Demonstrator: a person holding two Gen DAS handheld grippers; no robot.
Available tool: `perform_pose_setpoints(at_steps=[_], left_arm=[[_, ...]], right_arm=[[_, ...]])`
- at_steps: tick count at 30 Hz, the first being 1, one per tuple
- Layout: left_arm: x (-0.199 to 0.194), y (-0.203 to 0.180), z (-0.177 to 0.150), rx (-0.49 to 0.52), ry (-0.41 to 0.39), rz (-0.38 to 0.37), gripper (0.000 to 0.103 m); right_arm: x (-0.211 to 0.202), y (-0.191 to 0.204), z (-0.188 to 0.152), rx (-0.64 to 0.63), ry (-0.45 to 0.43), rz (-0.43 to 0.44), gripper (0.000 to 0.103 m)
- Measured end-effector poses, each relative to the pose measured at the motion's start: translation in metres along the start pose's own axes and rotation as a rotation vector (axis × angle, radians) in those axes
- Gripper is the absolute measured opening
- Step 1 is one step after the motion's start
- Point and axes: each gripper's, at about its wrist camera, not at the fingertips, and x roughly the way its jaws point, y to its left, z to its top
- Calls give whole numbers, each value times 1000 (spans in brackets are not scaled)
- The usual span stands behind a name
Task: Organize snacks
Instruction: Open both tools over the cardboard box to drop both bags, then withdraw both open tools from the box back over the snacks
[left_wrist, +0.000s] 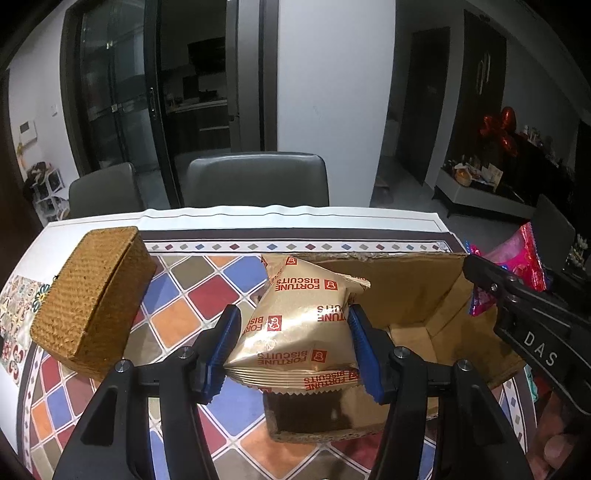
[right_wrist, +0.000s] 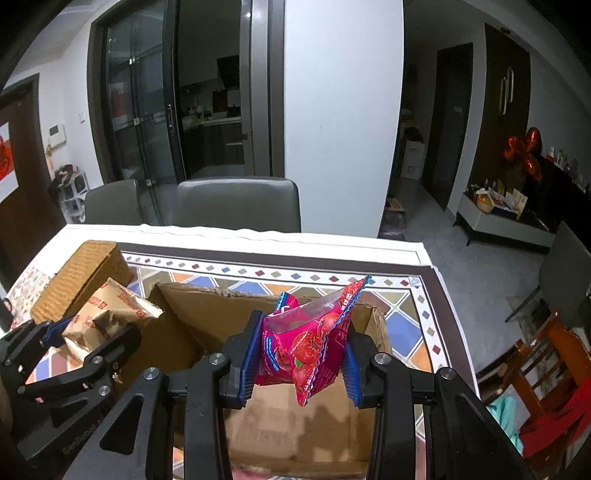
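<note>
A table (left_wrist: 369, 221) covered in a cloth of coloured diamond tiles is filling the lower half of both wrist views, with two grey chairs (left_wrist: 255, 177) standing behind its far edge. An open cardboard box (right_wrist: 207, 317) is sitting on the cloth, its flaps up and its brown floor bare where it shows. Just beside the box, toward the left edge of the table, a woven lidded basket (left_wrist: 92, 295) is resting on the tiles.

The left gripper (left_wrist: 291, 354) is pinching a gold packet of fortune biscuits (left_wrist: 299, 325) between its blue pads, the packet bulging between the two fingers and hanging in the air over the box's left wall. The right gripper (right_wrist: 299, 362) is squeezing a pink-red packet printed with strawberries (right_wrist: 306, 339), its pads pressing into both sides of the wrapper; that packet is hanging over the open interior of the box, clear of the floor below. In the right wrist view the left gripper's black frame is showing at the lower left with the gold packet in it, and in the left wrist view the pink packet is peeking in at the right edge.
</note>
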Motion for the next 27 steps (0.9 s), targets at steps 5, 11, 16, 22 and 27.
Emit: perform_pose_setpoints(at_steps=[5,11,16,22,27], left_arm=[[-2,-5,-1,36,-7,12,68],[-10,1,2,22,-31,50,89],[-19,1,2,21,-47,62,94],[-32,1,1,19,-59,65,94],[-44,0,-1,25,-70,65,94]], right_arm=[[1,1,3,-11,-5,-13,47],[-4,-6,6,13,-27,-40,77],[-10,-6,6,13,-34,-42,81],[-22,-7,6,22,-49,-42,81],[-38,-7,6,18,-70,-47,81]])
